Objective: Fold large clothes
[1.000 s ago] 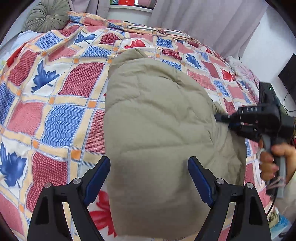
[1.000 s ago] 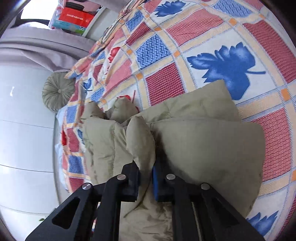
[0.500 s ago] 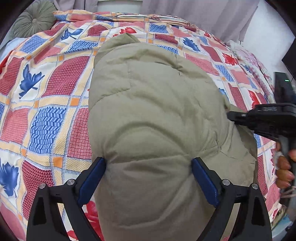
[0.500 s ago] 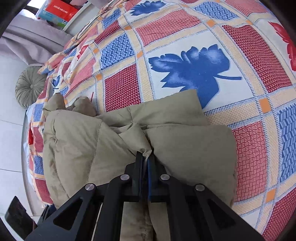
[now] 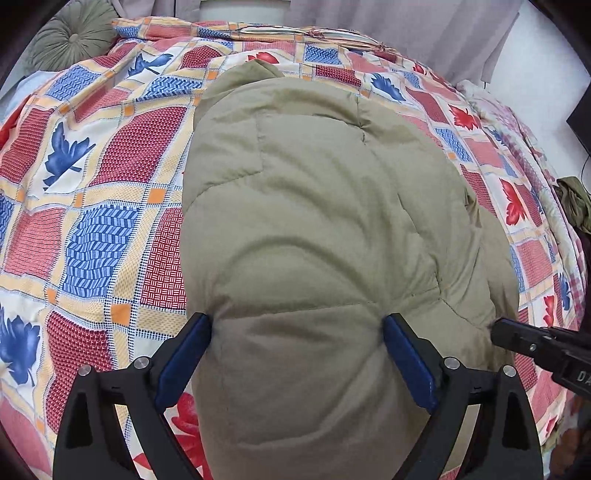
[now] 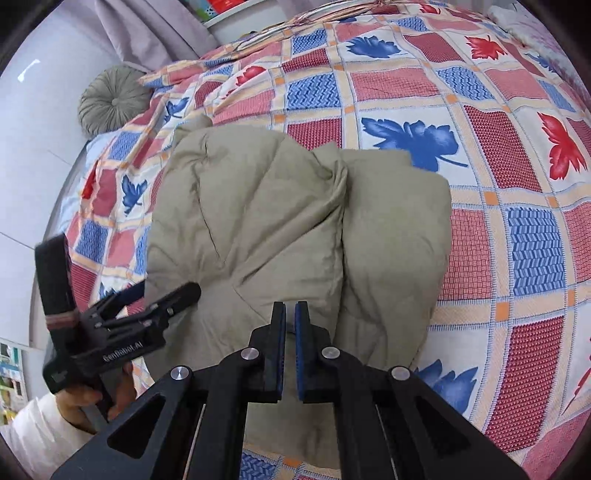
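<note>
1. Left wrist view: the left gripper (image 5: 297,354) has come closer since a second ago. It is wide open, and its blue pads (image 5: 408,360) straddle the near bulge of the folded jacket (image 5: 317,221) on the bed (image 5: 99,206).
2. Right wrist view: the right gripper (image 6: 290,332) no longer pinches fabric; a narrow empty gap shows between its fingers. The jacket lies just ahead.

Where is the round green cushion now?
The cushion lies at the bed's far left corner in both views, beside the quilt, beyond the coat.
</note>
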Motion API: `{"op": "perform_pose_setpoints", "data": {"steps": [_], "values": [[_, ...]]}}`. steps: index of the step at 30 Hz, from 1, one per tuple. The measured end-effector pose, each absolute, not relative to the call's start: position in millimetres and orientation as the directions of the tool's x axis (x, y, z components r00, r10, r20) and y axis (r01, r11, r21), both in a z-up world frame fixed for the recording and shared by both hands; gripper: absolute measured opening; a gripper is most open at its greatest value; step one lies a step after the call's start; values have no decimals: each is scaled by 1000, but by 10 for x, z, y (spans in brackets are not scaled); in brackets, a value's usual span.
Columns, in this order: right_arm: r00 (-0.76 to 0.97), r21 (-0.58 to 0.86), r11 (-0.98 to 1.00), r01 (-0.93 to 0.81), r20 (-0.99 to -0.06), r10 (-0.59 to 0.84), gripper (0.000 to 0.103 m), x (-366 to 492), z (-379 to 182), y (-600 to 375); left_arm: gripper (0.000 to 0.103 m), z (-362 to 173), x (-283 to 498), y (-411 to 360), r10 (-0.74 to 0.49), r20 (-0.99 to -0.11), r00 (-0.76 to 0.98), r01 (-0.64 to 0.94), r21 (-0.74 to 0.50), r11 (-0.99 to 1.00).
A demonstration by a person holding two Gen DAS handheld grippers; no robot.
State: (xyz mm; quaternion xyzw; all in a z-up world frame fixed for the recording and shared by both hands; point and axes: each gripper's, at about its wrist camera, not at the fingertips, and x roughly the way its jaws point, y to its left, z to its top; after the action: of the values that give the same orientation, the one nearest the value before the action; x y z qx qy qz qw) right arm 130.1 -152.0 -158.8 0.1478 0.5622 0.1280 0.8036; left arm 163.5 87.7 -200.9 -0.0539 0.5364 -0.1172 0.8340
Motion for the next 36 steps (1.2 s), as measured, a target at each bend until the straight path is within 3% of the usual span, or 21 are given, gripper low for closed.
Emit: {"op": "perform_pose_setpoints", "data": {"steps": [16,36], "values": [[271,315,949,12,-915,300,3,1323,-2131,-1399,102,-2091,1549,880,-216,-903,372,87,-198,976],[243,313,950,10,-922,302,8,993,-1794,-1421,102,-1884,1037,1230,-163,-931,325,-20,-179,984]]}}
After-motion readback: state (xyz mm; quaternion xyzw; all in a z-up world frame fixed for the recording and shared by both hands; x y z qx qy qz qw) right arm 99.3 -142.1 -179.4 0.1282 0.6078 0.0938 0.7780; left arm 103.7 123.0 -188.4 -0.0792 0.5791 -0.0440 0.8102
